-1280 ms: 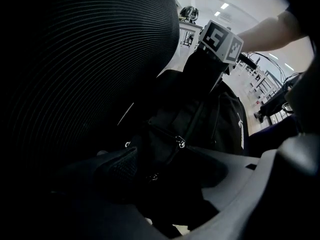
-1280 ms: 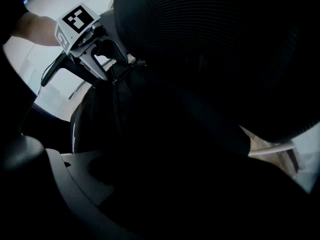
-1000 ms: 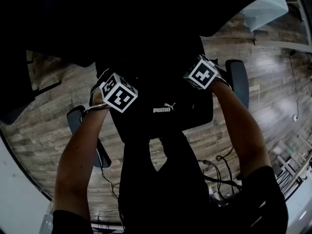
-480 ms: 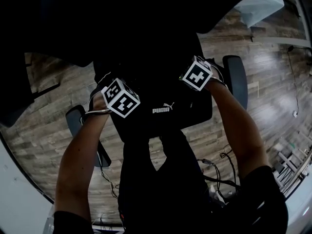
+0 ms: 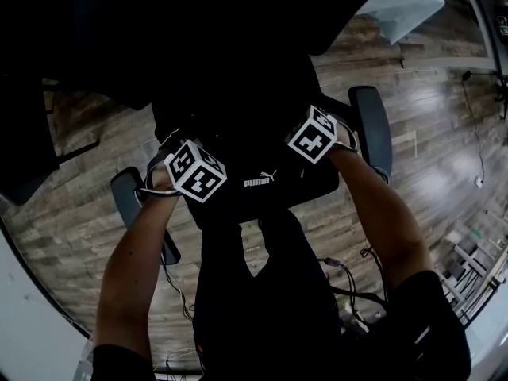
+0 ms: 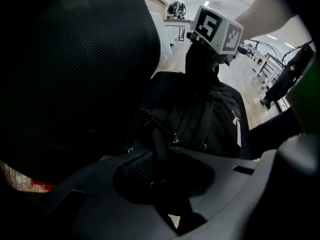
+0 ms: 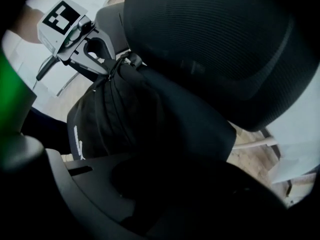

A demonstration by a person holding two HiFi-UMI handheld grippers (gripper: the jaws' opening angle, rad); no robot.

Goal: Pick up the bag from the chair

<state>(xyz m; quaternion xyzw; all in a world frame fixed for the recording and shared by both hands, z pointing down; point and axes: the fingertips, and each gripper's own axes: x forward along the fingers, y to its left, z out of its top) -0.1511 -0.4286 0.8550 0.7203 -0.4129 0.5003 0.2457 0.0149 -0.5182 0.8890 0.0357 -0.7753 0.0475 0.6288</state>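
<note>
The black fabric backpack with white logo point(image 5: 266, 165) leans on the black mesh office chair point(image 7: 215, 44); our left gripper point(image 6: 165, 184) pinches its black strap point(image 6: 159, 149), and our right gripper point(image 7: 165, 184) bites its top fabric. We fear the strap slipping out, or webbing snagging the dark armrest point(image 5: 371, 129)

In the head view, the left gripper point(image 5: 195, 169) is sliding lower in the picture, toward the person. The right gripper point(image 5: 313, 133) is moving lower and to the left, so it is coming nearer to the left one. The bag point(image 5: 262, 193) (see its white logo) is shifting slightly with them.
</note>
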